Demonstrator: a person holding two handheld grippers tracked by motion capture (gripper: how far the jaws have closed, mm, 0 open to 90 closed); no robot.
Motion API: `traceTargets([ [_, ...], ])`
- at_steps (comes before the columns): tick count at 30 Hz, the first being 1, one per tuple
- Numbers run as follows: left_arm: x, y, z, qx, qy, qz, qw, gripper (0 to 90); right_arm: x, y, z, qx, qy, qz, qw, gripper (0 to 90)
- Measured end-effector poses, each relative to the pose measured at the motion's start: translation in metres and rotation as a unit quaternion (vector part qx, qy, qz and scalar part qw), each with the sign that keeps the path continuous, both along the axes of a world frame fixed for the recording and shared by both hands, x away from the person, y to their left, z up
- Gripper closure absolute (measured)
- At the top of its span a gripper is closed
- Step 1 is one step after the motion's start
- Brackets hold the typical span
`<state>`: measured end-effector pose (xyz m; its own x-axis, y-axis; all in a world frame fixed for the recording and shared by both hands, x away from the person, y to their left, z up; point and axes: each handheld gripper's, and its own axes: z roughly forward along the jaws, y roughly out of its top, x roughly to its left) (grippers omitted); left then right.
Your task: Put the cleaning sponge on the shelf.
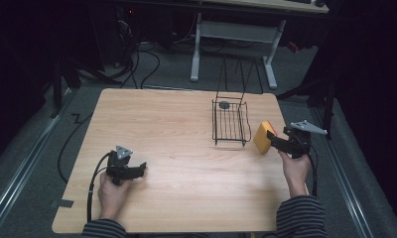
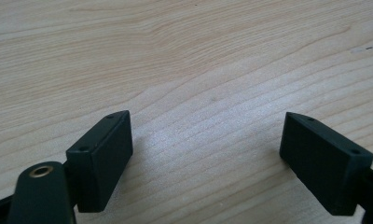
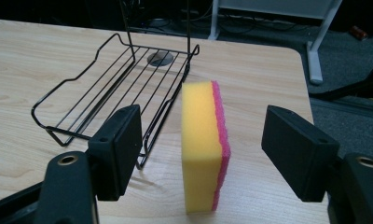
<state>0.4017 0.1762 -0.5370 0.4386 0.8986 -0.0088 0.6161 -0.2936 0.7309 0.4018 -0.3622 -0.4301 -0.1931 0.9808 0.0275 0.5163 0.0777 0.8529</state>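
A yellow sponge (image 1: 262, 136) with a pink scouring side stands on its edge near the table's right edge. My right gripper (image 1: 274, 139) is open, and its jaws stand one on each side of the sponge (image 3: 201, 144) without touching it. Just left of the sponge sits an empty black wire rack (image 1: 230, 121) with a tall wire handle. My left gripper (image 1: 139, 169) rests low at the front left of the wooden table (image 1: 186, 153), far from both. It is open (image 2: 208, 123), with bare wood between its jaws.
A dark round disc (image 3: 160, 58) shows through the wires at the far end of the rack (image 3: 77, 78). The table's right edge runs close behind the sponge. A white desk frame (image 1: 233, 34) and cables lie on the floor beyond the table.
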Motion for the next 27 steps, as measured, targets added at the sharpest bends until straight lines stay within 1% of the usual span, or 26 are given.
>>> traceTargets([
  [1, 0.000, 0.000, 0.000, 0.000, 0.000, 0.000, 1.0000, 17.7, 0.003, 0.000, -0.003, 0.002, 0.003, 0.000, 1.0000, 29.2],
  [8, 0.000, 0.000, 0.000, 0.000, 0.000, 0.000, 1.0000, 17.7, 0.011, -0.001, -0.009, 0.011, 0.010, -0.006, 0.9999, 29.9],
  [10, 0.000, 0.000, 0.000, 0.000, 0.000, 0.000, 1.0000, 17.6, 0.015, -0.001, -0.013, 0.016, 0.018, -0.009, 0.9997, 30.1],
  [12, 0.000, 0.000, 0.000, 0.000, 0.000, 0.000, 1.0000, 17.7, 0.016, -0.002, -0.014, 0.014, 0.019, -0.009, 0.9997, 30.2],
  [13, 0.000, 0.000, 0.000, 0.000, 0.000, 0.000, 1.0000, 17.6, 0.019, -0.001, -0.017, 0.014, 0.026, -0.011, 0.9995, 30.3],
  [16, 0.000, 0.000, 0.000, 0.000, 0.000, 0.000, 1.0000, 17.6, 0.021, 0.000, -0.020, 0.015, 0.029, -0.012, 0.9994, 30.4],
  [19, 0.000, 0.000, 0.000, 0.000, 0.000, 0.000, 1.0000, 17.6, 0.024, 0.001, -0.023, 0.015, 0.037, -0.013, 0.9991, 30.6],
  [26, 0.000, 0.000, 0.000, 0.000, 0.000, 0.000, 1.0000, 17.6, 0.030, 0.002, -0.032, 0.011, 0.041, -0.013, 0.9990, 30.7],
  [27, 0.000, 0.000, 0.000, 0.000, 0.000, 0.000, 1.0000, 17.6, 0.031, 0.002, -0.034, 0.013, 0.044, -0.014, 0.9988, 30.7],
])
